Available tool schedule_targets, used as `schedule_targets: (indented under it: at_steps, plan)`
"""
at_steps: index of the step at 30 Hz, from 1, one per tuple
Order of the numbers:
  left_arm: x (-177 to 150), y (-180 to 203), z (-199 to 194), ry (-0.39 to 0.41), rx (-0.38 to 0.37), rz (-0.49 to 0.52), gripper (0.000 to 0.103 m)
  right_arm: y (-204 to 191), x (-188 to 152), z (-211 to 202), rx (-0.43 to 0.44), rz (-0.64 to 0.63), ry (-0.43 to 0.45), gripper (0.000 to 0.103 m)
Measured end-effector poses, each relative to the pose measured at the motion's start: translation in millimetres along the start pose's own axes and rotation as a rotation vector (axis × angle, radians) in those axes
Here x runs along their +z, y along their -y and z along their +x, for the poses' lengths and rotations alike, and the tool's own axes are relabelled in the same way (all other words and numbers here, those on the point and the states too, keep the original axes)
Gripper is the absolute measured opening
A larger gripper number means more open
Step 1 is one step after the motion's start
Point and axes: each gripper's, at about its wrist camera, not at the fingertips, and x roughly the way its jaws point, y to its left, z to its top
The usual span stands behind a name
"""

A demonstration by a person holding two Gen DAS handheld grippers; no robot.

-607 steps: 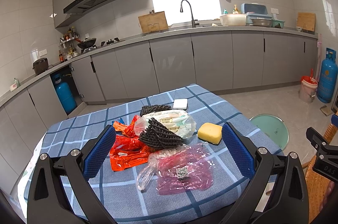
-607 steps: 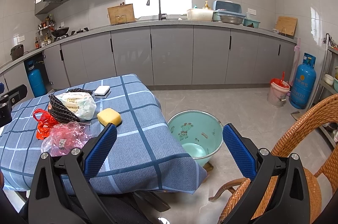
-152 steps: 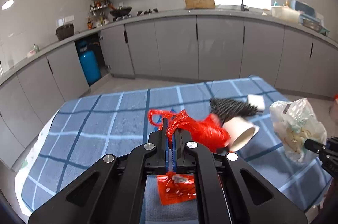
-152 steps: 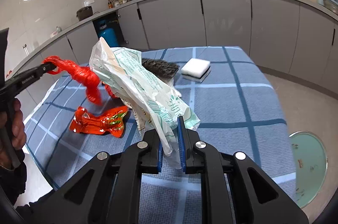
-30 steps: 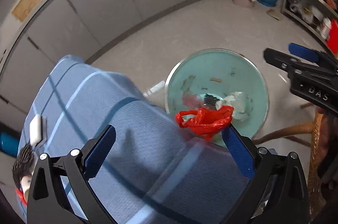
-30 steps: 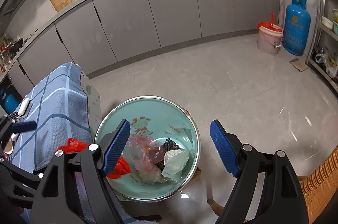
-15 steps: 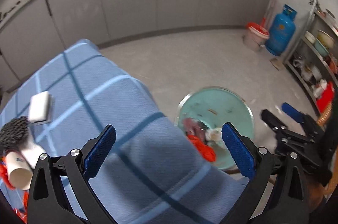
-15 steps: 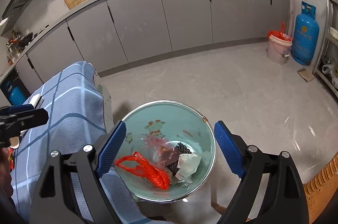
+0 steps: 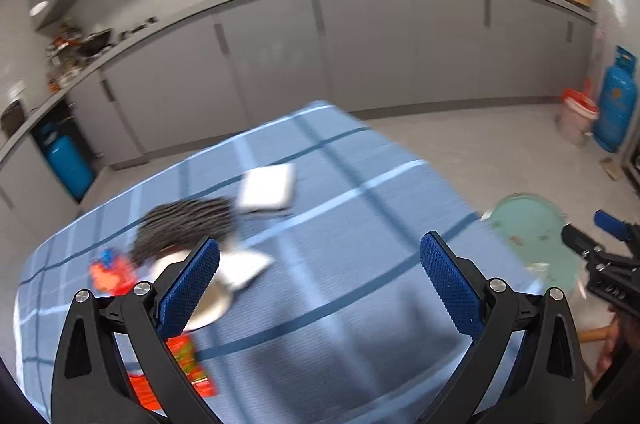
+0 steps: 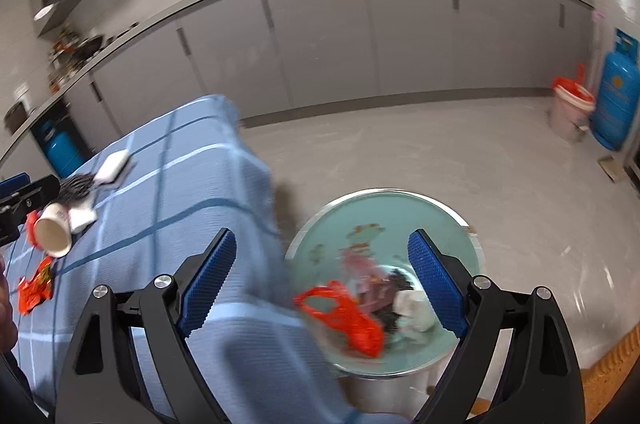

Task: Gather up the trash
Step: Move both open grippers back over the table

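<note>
The teal trash bin (image 10: 460, 224) stands on the floor beside the table and holds the red plastic bag (image 10: 348, 316), a pink bag and a white bag. My right gripper (image 10: 320, 284) is open and empty above the bin's near edge. My left gripper (image 9: 320, 284) is open and empty over the blue checked tablecloth (image 9: 340, 224). On the table lie a white paper cup (image 10: 52, 232), a red wrapper (image 10: 36, 288), a black mesh piece (image 9: 184, 224) and a white sponge (image 9: 268, 187). The bin also shows in the left wrist view (image 9: 528, 220).
Grey kitchen cabinets (image 9: 360, 43) run along the back wall. A blue gas cylinder (image 10: 616, 95) and a small red-lined bucket (image 10: 570, 111) stand at the right. A wicker chair edge (image 10: 608, 368) is at the lower right.
The red bag has settled into the bin. My left gripper has swung back from the bin toward the table's items. My right gripper has shifted left, still over the bin.
</note>
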Motion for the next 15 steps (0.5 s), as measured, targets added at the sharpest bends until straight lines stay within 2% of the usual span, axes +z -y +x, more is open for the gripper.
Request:
schedule_targets:
  at_steps: [7,10,13,15]
  plan:
    - [-56,-97,-6,-0.047,0.178,-0.074,0.099,-70,-7,3,0.095,-0.11,-0.023,0.089]
    - [-83,-131,-5,-0.083,0.226,-0.072,0.099,-103,-15,6,0.135,-0.159,-0.041,0.089]
    - [-104,-149,-3,-0.102,0.238,-0.039,0.099,-131,-21,7,0.169,-0.202,-0.055,0.089]
    - [-113,-158,-1,-0.113,0.204,-0.02,0.099,-149,-25,5,0.186,-0.237,-0.056,0.089]
